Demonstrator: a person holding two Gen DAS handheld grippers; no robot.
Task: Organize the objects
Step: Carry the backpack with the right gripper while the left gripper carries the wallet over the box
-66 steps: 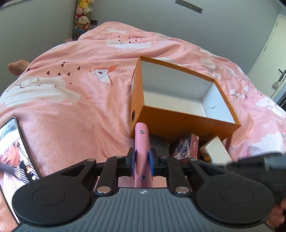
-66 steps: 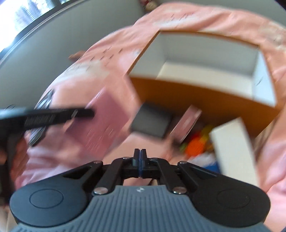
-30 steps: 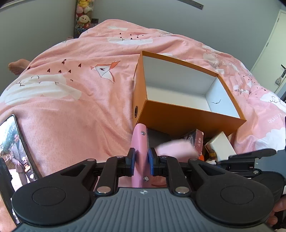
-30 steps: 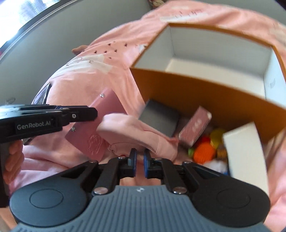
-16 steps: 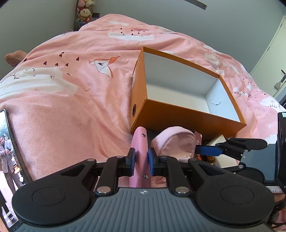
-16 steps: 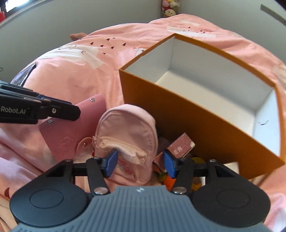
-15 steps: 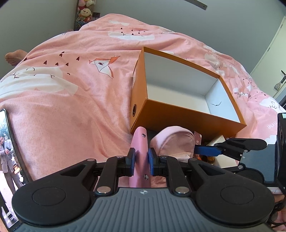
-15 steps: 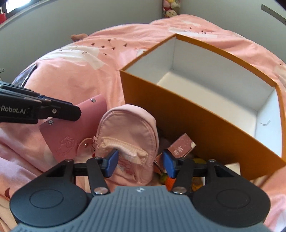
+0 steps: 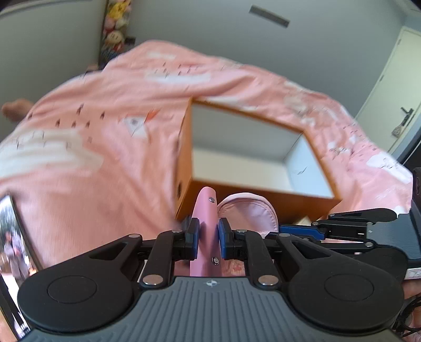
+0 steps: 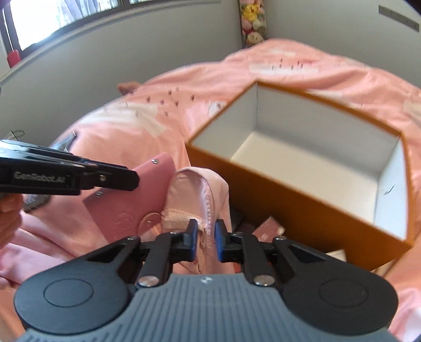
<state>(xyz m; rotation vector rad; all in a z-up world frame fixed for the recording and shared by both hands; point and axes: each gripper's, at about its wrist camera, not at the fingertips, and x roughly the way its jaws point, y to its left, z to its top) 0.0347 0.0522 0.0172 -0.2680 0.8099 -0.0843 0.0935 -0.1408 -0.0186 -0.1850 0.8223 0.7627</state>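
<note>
The left gripper (image 9: 206, 240) is clamped on a flat pink wallet (image 9: 206, 210) with metal snaps, its blue pads pressing the wallet's two faces so it stands on edge between them. The right gripper (image 10: 206, 240) is closing on a pale pink mini backpack pouch (image 10: 200, 200), and its pads already pinch a fold of the pouch's fabric by the zipper. In the right wrist view the wallet (image 10: 139, 207) sits just left of the pouch, the two touching, with the left gripper (image 10: 131, 180) reaching in from the left edge. In the left wrist view the pouch (image 9: 248, 210) bulges just right of the wallet, and the right gripper (image 9: 286, 229) comes in from the right.

Just beyond both held things stands an open orange box (image 10: 302, 210) with a white inside, resting on a pink bedspread (image 9: 105, 157). Near the box's near wall lie small items, among them a reddish card box (image 10: 268, 227). A phone (image 9: 13, 250) with a lit screen lies at the near left. Plush toys (image 10: 252, 23) stand at the far wall.
</note>
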